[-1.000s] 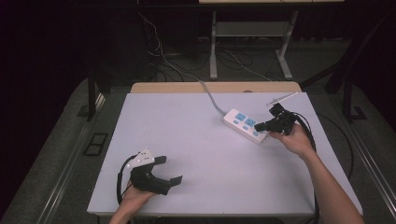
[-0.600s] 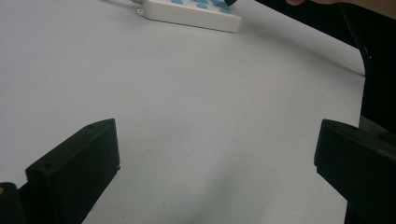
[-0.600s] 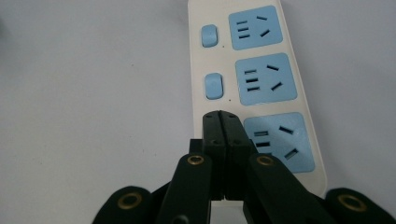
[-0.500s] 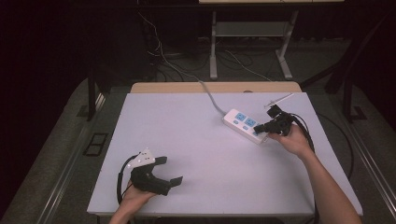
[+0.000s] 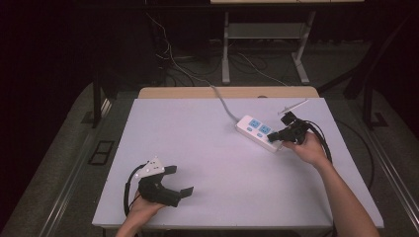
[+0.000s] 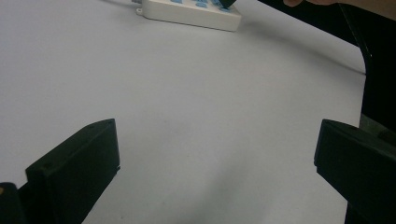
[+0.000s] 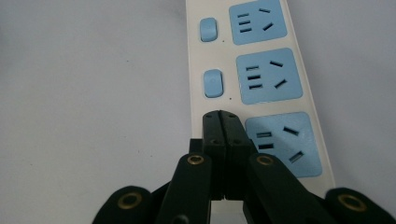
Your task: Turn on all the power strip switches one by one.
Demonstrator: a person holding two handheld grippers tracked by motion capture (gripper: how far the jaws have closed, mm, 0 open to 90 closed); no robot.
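A white power strip [image 5: 259, 132] with blue sockets and blue switches lies on the table's right half; its cable runs off over the far edge. In the right gripper view the strip [image 7: 261, 60] runs away from me, and my right gripper [image 7: 223, 117] is shut, jaws pressed together, tips over the strip's near end beside the nearest socket. From above, the right gripper [image 5: 277, 136] sits at the strip's near right end. My left gripper [image 5: 179, 180] rests open near the front left edge, nothing between its jaws. The strip [image 6: 189, 10] lies far ahead in the left gripper view.
The white table [image 5: 197, 143] has a wooden strip along its far edge. Cables and a metal stand's legs [image 5: 262, 54] lie on the dark floor beyond. The right gripper's black cable [image 5: 323, 140] loops by the right wrist.
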